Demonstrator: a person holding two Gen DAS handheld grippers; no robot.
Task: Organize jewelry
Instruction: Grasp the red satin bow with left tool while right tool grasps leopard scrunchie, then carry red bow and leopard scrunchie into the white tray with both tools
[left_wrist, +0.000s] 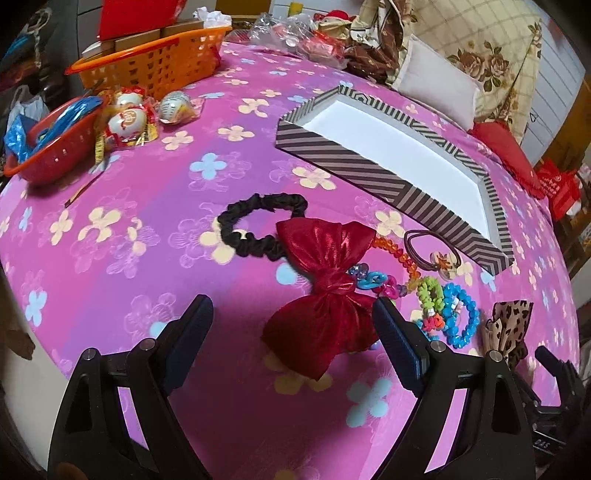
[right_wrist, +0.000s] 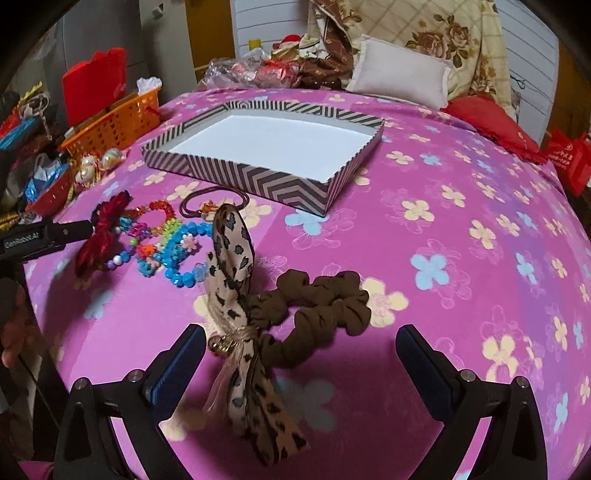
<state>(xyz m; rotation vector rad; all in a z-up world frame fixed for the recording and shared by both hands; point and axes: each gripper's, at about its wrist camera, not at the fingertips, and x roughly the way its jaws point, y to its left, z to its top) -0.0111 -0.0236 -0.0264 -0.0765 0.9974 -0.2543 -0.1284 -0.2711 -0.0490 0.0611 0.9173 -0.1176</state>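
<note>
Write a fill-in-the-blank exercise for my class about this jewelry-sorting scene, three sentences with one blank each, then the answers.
1. The striped box on the flowered bedspread holds ____ items so far.
2. The left tongs stand open around a shiny bow coloured ____.
3. The brown scrunchie between the open right tongs carries a bow with a ____ print.

Answers: no; red; leopard

the red bow (left_wrist: 325, 295) is gleaming like shiny satin cloth, while the brown scrunchie (right_wrist: 317, 310) is looking matt and crinkled. the blue bead bracelet (left_wrist: 460, 317) is glinting like glossy plastic, and the striped box (right_wrist: 258, 177) is showing smooth matt cardboard on the soft flowered bedcover (right_wrist: 461, 295).
</note>
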